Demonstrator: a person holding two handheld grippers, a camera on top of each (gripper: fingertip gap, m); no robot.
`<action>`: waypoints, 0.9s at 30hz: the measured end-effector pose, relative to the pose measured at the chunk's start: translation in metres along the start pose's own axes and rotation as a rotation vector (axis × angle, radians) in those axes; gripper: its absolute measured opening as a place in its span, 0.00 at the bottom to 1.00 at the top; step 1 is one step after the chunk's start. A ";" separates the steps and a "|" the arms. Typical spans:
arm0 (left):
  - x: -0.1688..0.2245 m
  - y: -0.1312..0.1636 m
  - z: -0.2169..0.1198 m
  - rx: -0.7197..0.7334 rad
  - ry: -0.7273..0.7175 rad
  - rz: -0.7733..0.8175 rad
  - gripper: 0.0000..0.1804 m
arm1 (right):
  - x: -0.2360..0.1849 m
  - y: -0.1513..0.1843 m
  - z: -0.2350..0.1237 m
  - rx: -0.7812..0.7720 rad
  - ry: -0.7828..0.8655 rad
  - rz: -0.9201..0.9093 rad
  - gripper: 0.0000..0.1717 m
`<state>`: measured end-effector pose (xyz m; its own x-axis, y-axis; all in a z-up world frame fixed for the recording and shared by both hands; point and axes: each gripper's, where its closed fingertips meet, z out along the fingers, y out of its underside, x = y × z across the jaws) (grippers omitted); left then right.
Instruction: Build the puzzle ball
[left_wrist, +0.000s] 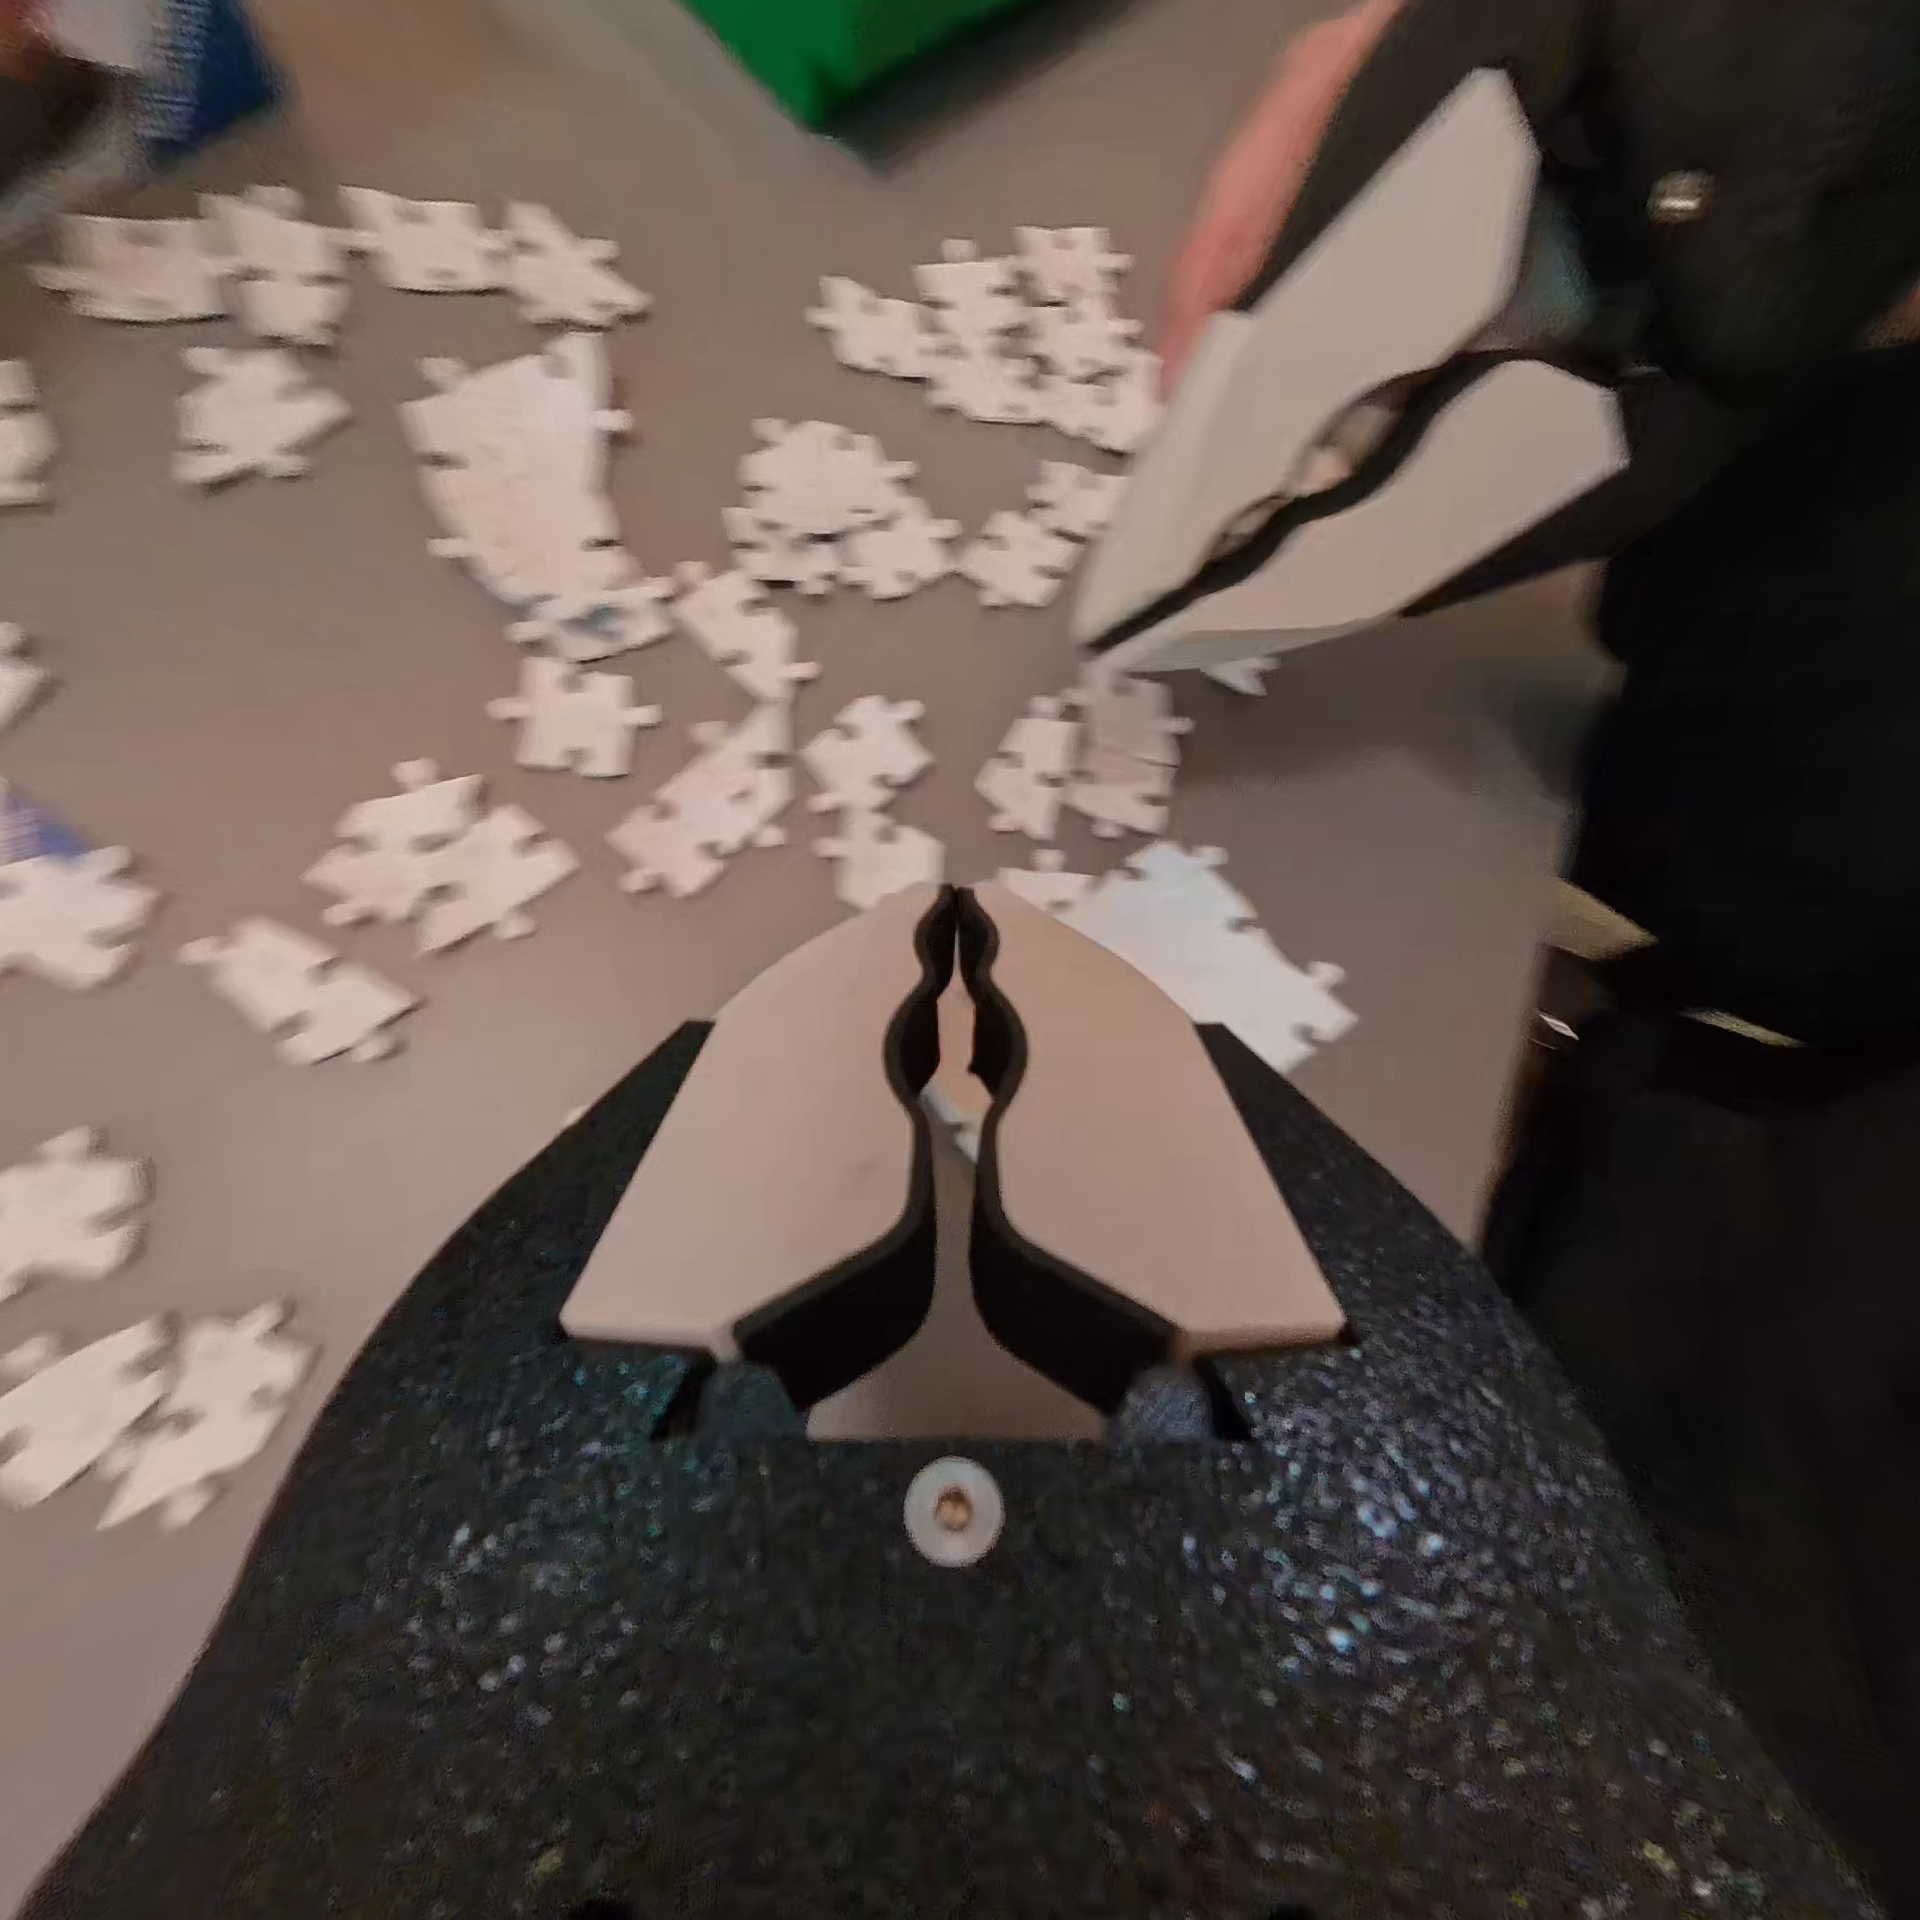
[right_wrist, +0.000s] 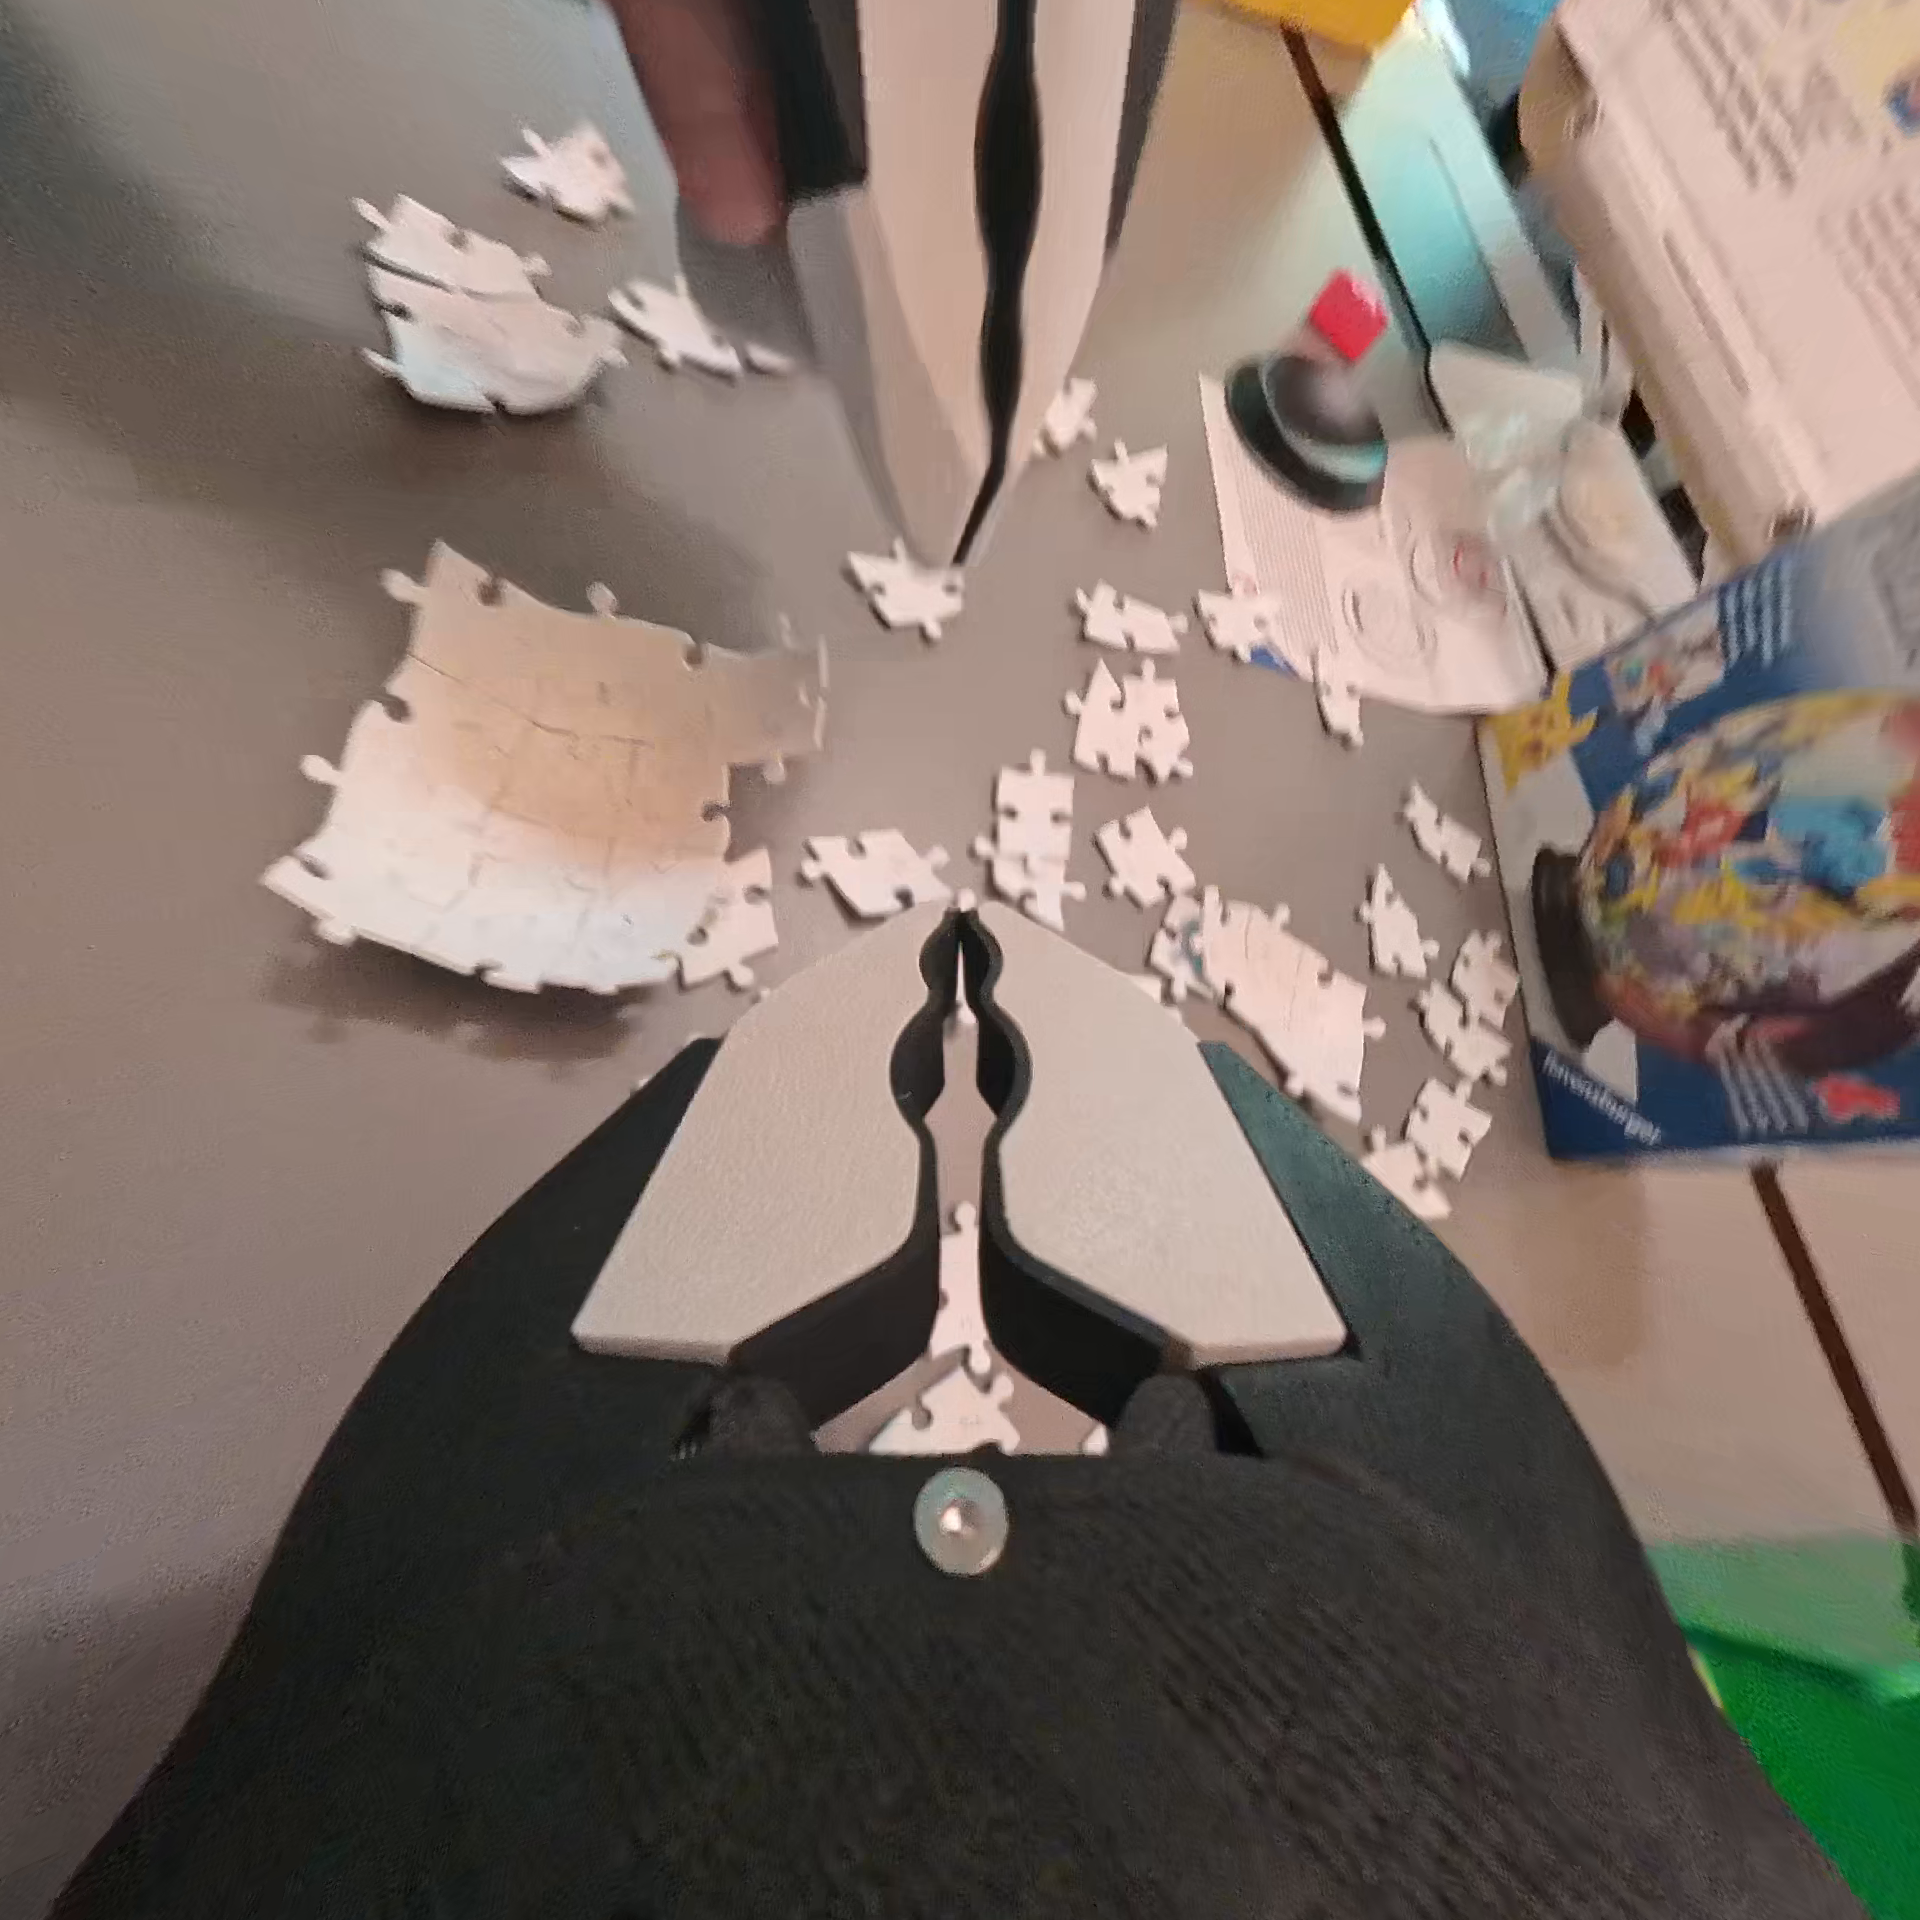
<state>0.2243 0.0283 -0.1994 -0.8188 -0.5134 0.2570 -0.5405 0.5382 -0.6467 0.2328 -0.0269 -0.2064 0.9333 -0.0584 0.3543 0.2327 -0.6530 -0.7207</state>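
Note:
Many white puzzle pieces (left_wrist: 582, 717) lie face down on a grey table (left_wrist: 260, 644). My left gripper (left_wrist: 955, 902) is shut, with its tips low over the table beside a single piece (left_wrist: 883, 862). In the right wrist view the left gripper (right_wrist: 966, 551) comes down steeply and its tips meet the corner of that piece (right_wrist: 904, 594). My right gripper (right_wrist: 962, 920) is shut above the loose pieces (right_wrist: 878, 871); nothing shows between its pads. In the left wrist view the right gripper (left_wrist: 1101, 634) hangs shut at the upper right. A curved joined section (right_wrist: 540, 790) lies to its left.
A blue puzzle box (right_wrist: 1714, 883) stands at the right, with a printed sheet (right_wrist: 1351, 582) and a round stand with a red top (right_wrist: 1309, 416) behind it. A green object (left_wrist: 883, 62) lies at the far edge. A person in dark clothing (left_wrist: 1766, 727) is at the right.

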 end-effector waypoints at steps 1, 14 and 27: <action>-0.016 -0.001 -0.003 0.002 -0.075 -0.013 0.02 | 0.003 0.008 0.002 -0.031 0.009 0.022 0.00; -0.084 0.028 0.057 -0.239 -0.107 0.290 0.24 | 0.003 0.032 0.008 -0.077 -0.017 0.101 0.05; -0.090 0.025 0.060 -0.226 -0.210 0.348 0.02 | 0.013 0.030 0.014 0.006 -0.016 0.343 0.10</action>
<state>0.2958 0.0480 -0.2815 -0.9145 -0.3881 -0.1140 -0.2881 0.8229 -0.4897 0.2559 -0.0367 -0.2311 0.9617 -0.2618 0.0815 -0.0935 -0.5927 -0.7999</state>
